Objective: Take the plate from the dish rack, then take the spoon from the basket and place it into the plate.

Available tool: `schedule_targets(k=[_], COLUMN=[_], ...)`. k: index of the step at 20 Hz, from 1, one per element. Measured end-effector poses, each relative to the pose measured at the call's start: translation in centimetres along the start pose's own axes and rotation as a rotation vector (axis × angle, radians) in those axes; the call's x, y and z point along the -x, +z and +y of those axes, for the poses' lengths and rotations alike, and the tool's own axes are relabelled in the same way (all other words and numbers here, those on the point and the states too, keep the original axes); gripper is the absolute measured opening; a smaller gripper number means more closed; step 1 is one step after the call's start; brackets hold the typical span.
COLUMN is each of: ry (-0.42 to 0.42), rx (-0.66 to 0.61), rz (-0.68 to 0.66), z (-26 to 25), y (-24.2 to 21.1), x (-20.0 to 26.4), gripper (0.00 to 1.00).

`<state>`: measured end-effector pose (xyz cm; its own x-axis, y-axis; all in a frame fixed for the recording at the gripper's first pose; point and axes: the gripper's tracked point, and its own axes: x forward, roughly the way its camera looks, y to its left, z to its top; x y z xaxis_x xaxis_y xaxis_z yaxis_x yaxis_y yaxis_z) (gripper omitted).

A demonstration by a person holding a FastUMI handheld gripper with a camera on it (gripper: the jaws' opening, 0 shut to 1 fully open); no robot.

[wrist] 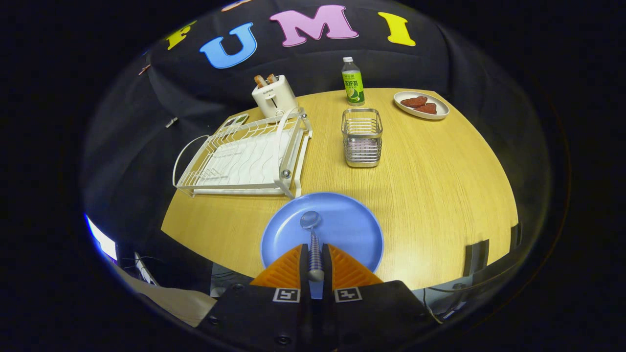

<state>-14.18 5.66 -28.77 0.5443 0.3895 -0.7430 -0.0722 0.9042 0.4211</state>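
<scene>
The camera rides the hand-held gripper (315,254), looking forward and down over the table (440,186) from close above.

Bright, even overhead light, sharp in the middle.
The surface (440,171) shows soft glare and short shadows; fisheye bending curves its edges, which darken and blur.

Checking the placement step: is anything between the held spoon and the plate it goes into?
Nothing visible. The tongs are shut on the spoon by its handle, and its bowl is already over the bare blue plate. The basket and dish rack stand beyond.
</scene>
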Motion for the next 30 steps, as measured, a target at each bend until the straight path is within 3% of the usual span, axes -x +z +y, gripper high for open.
schedule_targets(k=[7,11,15,20,22,30], ry=[0.032,-0.024,-0.024,-0.038,-0.043,-0.047], rx=[0.012,0.019,0.009,0.03,0.034,0.038], rz=[-0.029,0.063,0.107,0.071,0.069,-0.026], z=[-0.2,-2.2,-2.2,-2.3,-2.5,-2.1], y=[-0.5,-3.3,-4.5,-3.1,-3.0,0.8], x=[-0.9,-2.3,-3.4,-3.3,-3.3,-1.2], gripper=[0.11,0.18,0.25,0.8,0.98,0.99])
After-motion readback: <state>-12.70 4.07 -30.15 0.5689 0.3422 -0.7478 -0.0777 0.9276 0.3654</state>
